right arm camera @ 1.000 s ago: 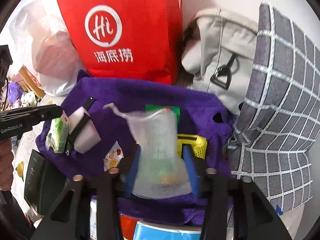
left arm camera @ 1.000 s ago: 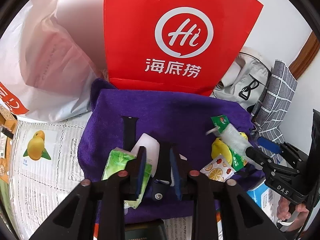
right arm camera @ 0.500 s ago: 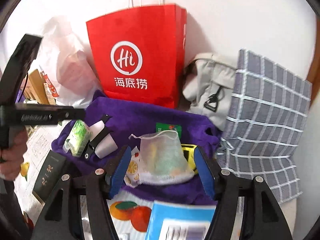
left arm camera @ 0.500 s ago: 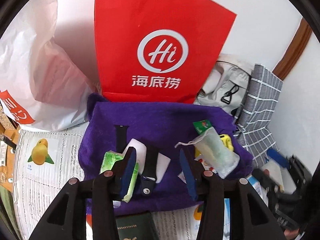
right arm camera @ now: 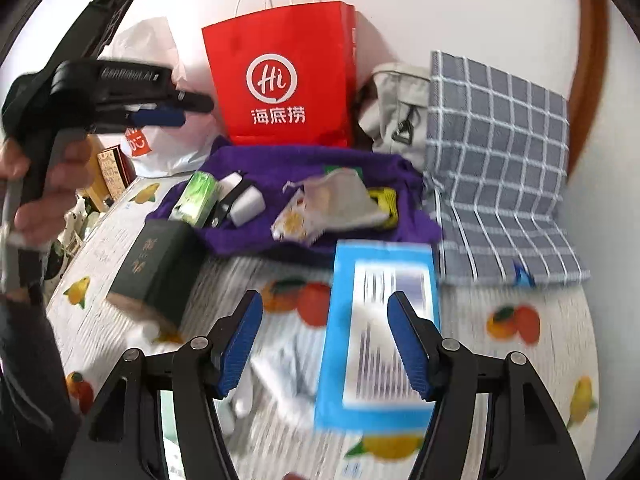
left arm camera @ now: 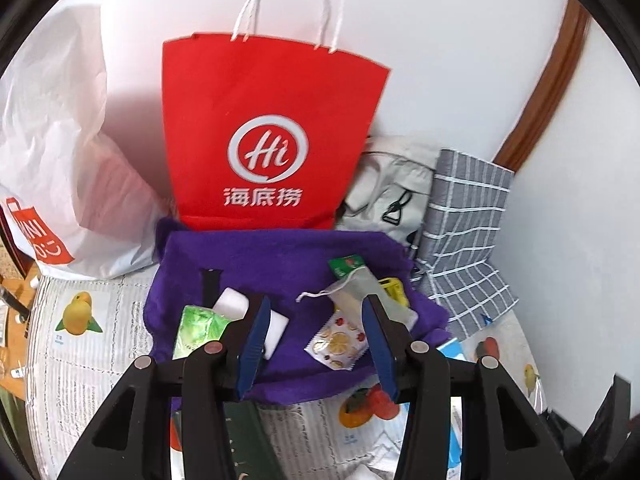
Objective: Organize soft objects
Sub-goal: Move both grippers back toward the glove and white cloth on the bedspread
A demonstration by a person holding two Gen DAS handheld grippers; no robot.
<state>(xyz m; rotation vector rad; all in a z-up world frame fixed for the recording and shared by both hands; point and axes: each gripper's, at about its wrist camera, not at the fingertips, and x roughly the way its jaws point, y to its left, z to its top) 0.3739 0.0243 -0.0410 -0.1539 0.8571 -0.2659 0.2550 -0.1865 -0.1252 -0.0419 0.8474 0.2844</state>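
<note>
A purple towel (left arm camera: 280, 264) lies on the table in front of a red paper bag (left arm camera: 272, 128); it also shows in the right wrist view (right arm camera: 296, 168). On it lie a green tissue pack (left arm camera: 198, 330), a white block with a black strap (left arm camera: 232, 302), a fruit-print sachet (left arm camera: 338, 340), a white mesh pouch (left arm camera: 356, 292) and a yellow item (left arm camera: 394, 288). My left gripper (left arm camera: 316, 344) is open and empty, above the towel's near edge. My right gripper (right arm camera: 324, 344) is open and empty, above a blue box (right arm camera: 380, 344).
A white plastic bag (left arm camera: 60, 160) stands at the left, a beige bag (left arm camera: 392, 184) and a grey checked cloth (left arm camera: 468, 232) at the right. A dark green box (right arm camera: 160, 264) lies near the towel. The tablecloth (right arm camera: 520, 360) has fruit prints.
Both grippers opened and pulled back from the towel. The right one let go of the mesh pouch, which now lies on the towel. The left one rose away from the white block.
</note>
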